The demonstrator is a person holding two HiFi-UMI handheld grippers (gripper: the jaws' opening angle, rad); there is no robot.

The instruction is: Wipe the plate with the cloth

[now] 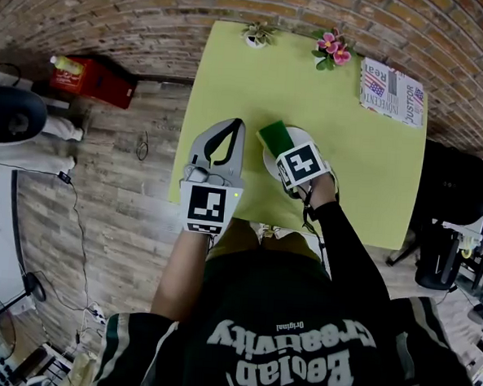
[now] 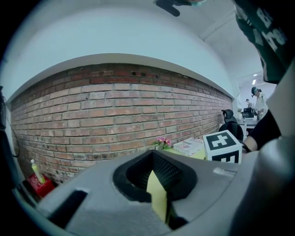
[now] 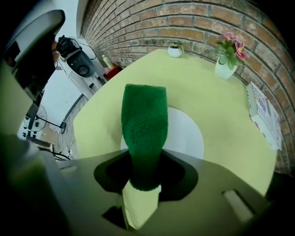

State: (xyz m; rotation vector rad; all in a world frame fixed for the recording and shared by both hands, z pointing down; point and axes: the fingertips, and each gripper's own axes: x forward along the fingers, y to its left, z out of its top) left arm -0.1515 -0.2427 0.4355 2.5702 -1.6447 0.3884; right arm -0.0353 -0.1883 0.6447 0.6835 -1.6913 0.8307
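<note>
right claw [image 3: 144,188] tight on cloth [image 3: 144,122], over plate [image 3: 185,134]

Head view looks steeply down on the bench [image 1: 232,81]; left gripper view faces the brick wall [image 2: 115,115]; right gripper view hangs close above the plate [image 3: 184,133]. All share the flowers [image 1: 332,47].

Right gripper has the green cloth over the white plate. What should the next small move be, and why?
Probably lower the right gripper slightly so the cloth presses flat on the plate. Its jaws are closed on the cloth's near end, the rest reaches out over the plate's middle, and whether it touches yet is unclear; wiping needs firm contact first.
</note>
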